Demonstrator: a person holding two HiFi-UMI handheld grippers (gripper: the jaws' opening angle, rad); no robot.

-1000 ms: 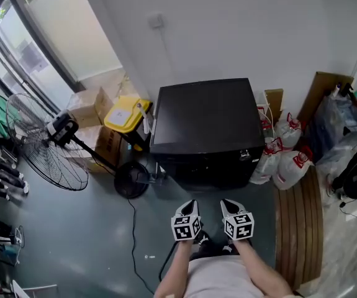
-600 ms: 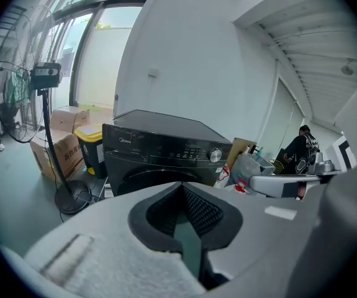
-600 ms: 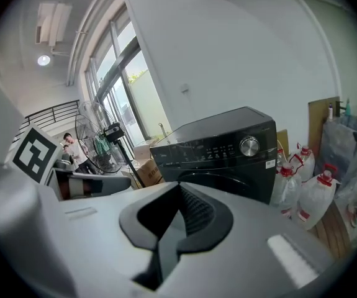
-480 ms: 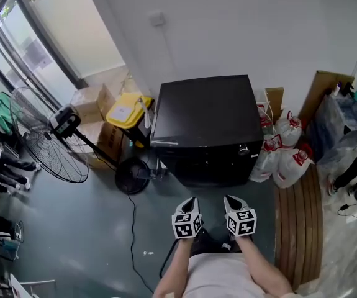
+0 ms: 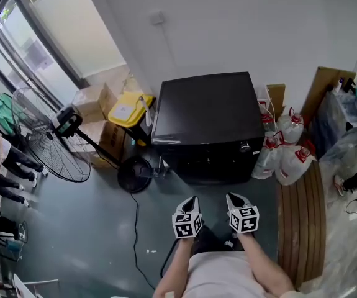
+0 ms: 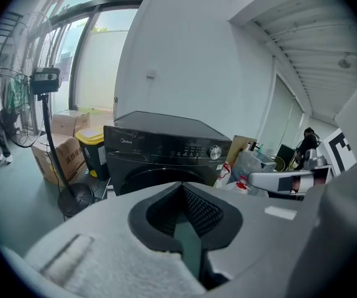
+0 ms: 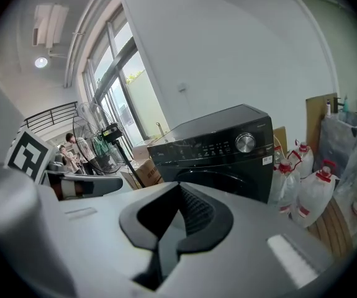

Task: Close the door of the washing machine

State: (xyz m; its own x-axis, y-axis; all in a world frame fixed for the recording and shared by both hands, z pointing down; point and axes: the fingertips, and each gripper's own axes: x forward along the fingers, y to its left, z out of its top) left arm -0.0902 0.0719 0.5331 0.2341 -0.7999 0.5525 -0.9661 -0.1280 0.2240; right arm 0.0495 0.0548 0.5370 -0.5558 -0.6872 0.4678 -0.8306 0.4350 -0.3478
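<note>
Our left gripper (image 5: pixel 193 201), jaws together and empty, points at the washing machine (image 5: pixel 203 123), which stands just beyond on the far side with its door (image 6: pixel 142 176) facing us. Our right gripper (image 5: pixel 230 197), likewise closed on nothing, sits about equally near.

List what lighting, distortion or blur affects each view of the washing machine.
Head view: fisheye bends the walls; the black washing machine shows little detail, its front shaded. Left gripper view: round dark vignette, windows washed out, left gripper soft up close. Right gripper view: same vignette, bright windows, right gripper blurred, machine sharp.
</note>
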